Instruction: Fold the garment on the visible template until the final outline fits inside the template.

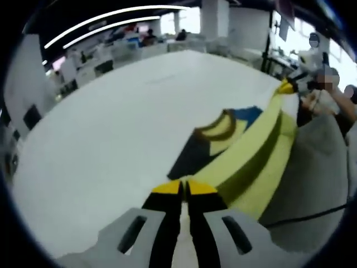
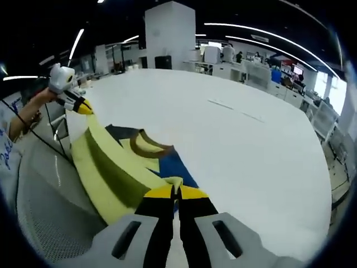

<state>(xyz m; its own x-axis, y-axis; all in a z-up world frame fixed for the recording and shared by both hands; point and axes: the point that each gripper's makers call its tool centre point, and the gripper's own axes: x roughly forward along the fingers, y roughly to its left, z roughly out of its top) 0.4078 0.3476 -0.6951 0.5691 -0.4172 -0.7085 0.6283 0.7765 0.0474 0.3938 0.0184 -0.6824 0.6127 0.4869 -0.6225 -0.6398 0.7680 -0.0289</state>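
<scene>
Broad white table (image 1: 111,134) spread ahead of both tongs. Yellow garment (image 1: 251,151) with a dark collar stretched taut between the two — lifted off the table, part still draped on it beside a blue template (image 2: 173,164). Left tongs (image 1: 184,187) clamped on one edge, right tongs (image 2: 175,192) pinched on the other

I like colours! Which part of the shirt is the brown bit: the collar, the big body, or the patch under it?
The collar. It is a curved brown band, while the garment's body is yellow and the patch beneath is blue.
</scene>
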